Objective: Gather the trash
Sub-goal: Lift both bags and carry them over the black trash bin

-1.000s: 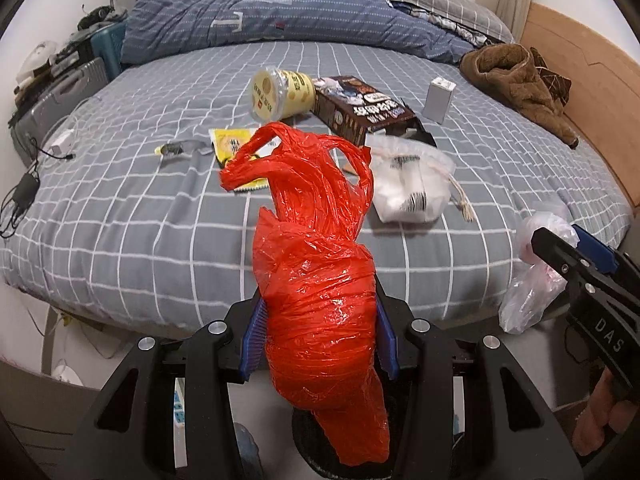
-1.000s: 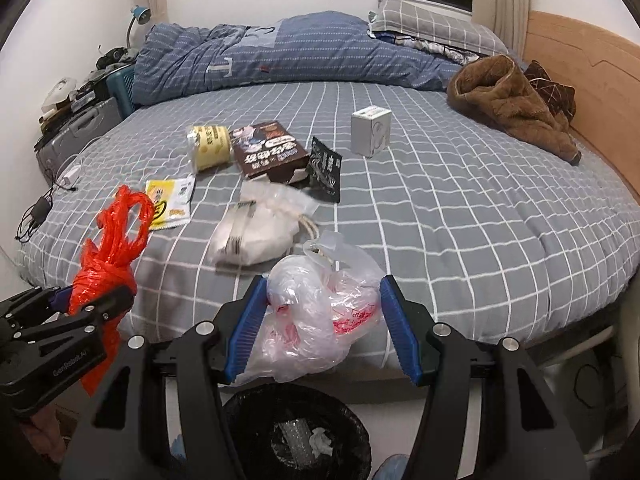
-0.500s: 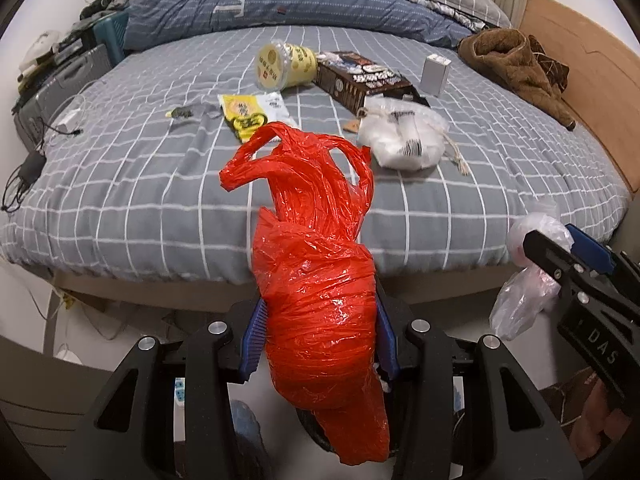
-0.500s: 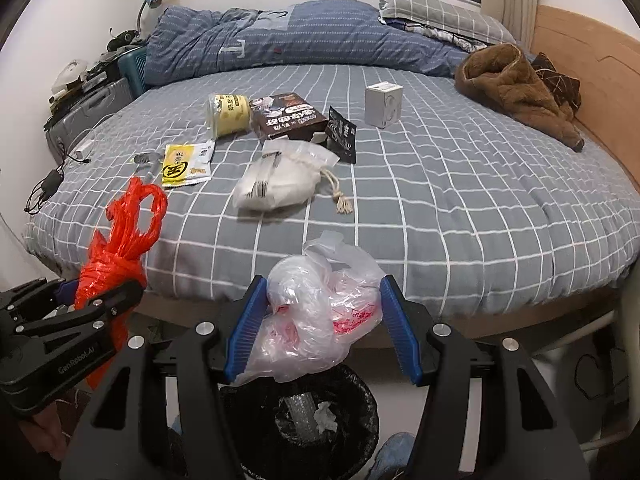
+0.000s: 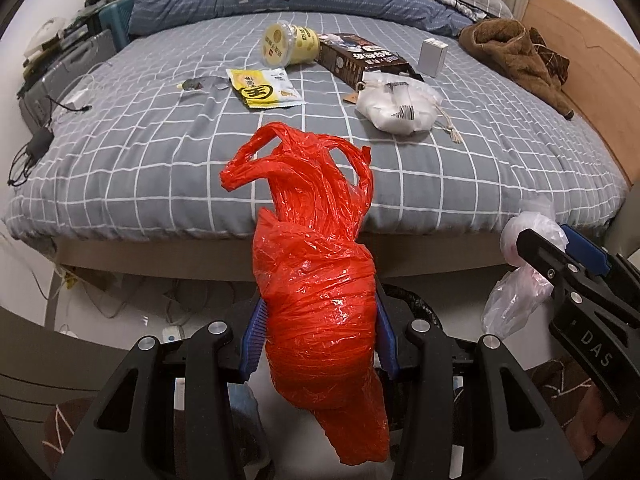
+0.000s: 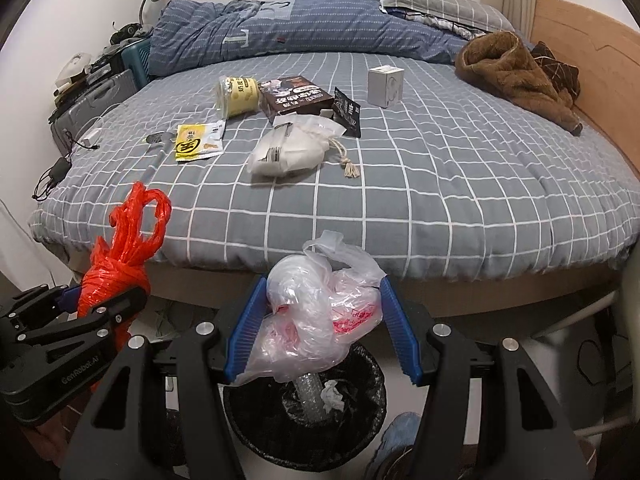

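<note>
1. Trash is what you carry in both hands: the red bag [image 5: 320, 312] sits clamped between the blue pads of the left gripper [image 5: 318, 332], and the clear bag [image 6: 320, 316] is pinched in the right gripper [image 6: 320, 328]. More litter lies on the bed [image 6: 460, 200] toward 12 o'clock.
2. Bring the bin [image 6: 304, 408] under each load before you let go. It shows at 6 o'clock under the clear bag, so that one looks nearly placed; the red bag hangs at 9 o'clock of the bin, off to its side.
3. Release the clear bag first, I judge, since it hangs just above the bin's opening. Then swing the red bag across.
4. Spread the jaws fully; crumpled film tends to cling to ribbed pads.
5. Against the earlier frames, both hands have drawn back from the bed: its near edge and the floor below now show, and more of the bin is visible. Both grips look unchanged.
</note>
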A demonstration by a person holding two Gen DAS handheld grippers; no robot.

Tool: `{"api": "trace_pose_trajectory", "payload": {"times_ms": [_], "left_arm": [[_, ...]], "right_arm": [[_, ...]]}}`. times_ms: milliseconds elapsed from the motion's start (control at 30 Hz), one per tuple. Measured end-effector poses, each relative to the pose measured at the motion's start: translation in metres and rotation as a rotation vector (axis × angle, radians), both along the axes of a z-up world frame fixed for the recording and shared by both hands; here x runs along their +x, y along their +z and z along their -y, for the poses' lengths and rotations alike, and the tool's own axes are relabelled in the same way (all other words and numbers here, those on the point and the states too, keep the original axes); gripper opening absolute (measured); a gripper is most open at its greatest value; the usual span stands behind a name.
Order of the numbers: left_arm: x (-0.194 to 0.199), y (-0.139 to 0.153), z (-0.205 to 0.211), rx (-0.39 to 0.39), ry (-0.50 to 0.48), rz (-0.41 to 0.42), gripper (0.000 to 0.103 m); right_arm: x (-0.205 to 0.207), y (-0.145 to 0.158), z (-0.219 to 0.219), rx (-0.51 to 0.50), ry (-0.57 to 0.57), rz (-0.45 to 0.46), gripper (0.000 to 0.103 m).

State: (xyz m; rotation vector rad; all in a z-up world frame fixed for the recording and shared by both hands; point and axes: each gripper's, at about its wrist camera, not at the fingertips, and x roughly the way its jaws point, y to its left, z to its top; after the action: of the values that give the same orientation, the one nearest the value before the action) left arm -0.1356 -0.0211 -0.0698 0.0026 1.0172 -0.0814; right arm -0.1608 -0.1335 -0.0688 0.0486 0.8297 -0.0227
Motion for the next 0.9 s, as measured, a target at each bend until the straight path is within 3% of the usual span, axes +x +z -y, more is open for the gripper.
{"api": "trace_pose_trajectory", "payload": {"times_ms": [200,367,900], "left_arm": [[-0.009,0.009,-0.005,-0.001,0.012,0.002,0.045],[-0.015,0.000,-0.012,-0.001,0.025,-0.019,0.045],[-0.014,-0.076,-0.019,-0.014,0.014,-0.115,0.045]], "right_arm": [[-0.012,0.012,-0.006,0.010,-0.003,0.008,0.056],[-0.017,0.007,-0.008,0.007,-0.002,-0.013,0.056],[-0.009,-0.090,-0.019,-0.017,0.017,-0.180,0.056]]}}
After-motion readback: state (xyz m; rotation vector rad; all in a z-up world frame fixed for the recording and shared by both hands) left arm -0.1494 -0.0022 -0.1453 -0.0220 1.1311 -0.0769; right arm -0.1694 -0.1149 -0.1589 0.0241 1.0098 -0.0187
